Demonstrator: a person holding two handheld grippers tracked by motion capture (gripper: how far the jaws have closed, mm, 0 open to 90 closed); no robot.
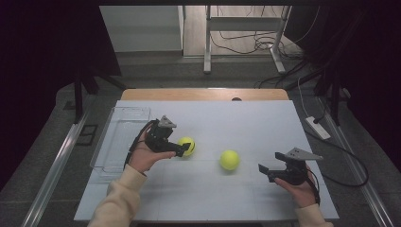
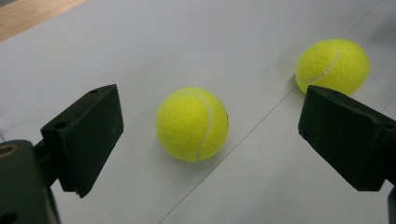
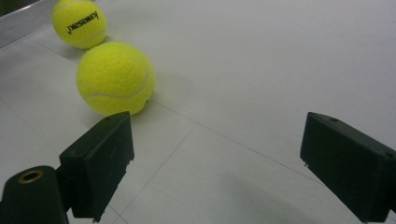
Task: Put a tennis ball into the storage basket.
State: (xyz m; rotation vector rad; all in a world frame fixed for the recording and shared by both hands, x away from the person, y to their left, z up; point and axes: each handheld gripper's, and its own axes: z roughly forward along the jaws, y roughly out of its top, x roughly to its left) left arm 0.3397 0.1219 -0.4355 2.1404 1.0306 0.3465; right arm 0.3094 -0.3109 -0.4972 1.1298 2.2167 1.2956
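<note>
tennis balls (image 1: pixel 186 145) (image 1: pixel 229 160) on table (image 1: pixel 265 127), outside clear tray (image 1: pixel 124 124); left gripper (image 1: pixel 182 150), right gripper (image 1: pixel 262 169) jaws spread, grasping nothing.

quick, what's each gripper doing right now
Left gripper: open, empty, jaws either side of the near tennis ball.
Right gripper: open, empty.

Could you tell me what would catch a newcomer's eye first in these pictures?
Two bright yellow tennis balls on the pale table: the left ball sits just ahead of the open left gripper, framed between its fingers in the left gripper view. The right ball lies mid-table, apart from the open right gripper. A clear plastic tray rests at the table's left edge.
</note>
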